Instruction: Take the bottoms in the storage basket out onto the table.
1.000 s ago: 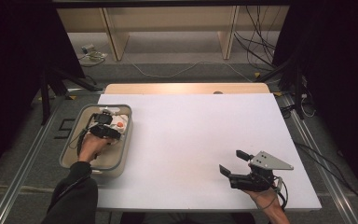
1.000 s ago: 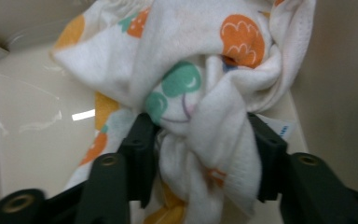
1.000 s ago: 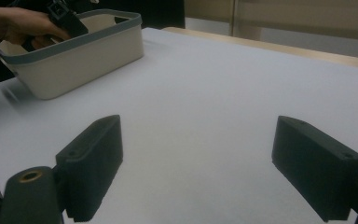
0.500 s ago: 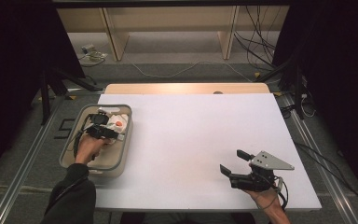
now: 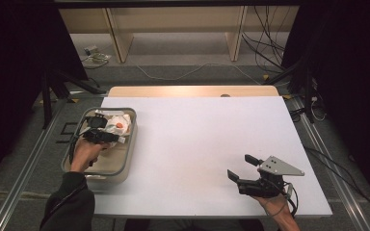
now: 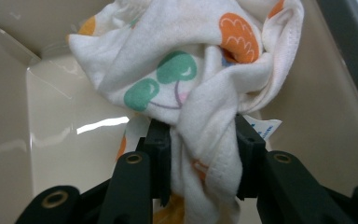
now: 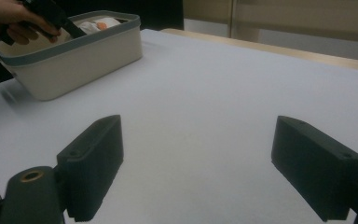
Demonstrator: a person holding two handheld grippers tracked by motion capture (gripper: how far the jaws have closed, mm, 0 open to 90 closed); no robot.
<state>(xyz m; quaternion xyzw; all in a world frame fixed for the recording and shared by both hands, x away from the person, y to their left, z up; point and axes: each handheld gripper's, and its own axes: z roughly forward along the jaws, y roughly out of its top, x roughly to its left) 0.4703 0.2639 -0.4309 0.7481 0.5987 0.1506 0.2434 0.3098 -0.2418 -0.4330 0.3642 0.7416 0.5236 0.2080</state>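
A white cloth [image 6: 186,70] printed with green and orange shapes lies bunched in the far end of a beige bin [image 5: 125,163] at the table's left. My left gripper [image 6: 200,154] is inside the bin, shut on a fold of the cloth, with a pad pressing on each side. From above, the left gripper [image 5: 107,134] sits over the cloth [image 5: 120,122]. My right gripper [image 5: 240,166] rests near the table's front right edge, pointing left. In its own view the right gripper [image 7: 198,154] stands open with nothing between its fingers.
The bin [image 7: 88,46] has a grey rim and stands on the white table [image 5: 197,144]. A wooden strip [image 5: 188,91] runs along the table's far edge. Beyond it are shelving legs and cables on the floor.
My left hand has lifted slightly and drawn back a little inside the bin, with the cloth gathered in its jaws. The right gripper has stayed where it was.
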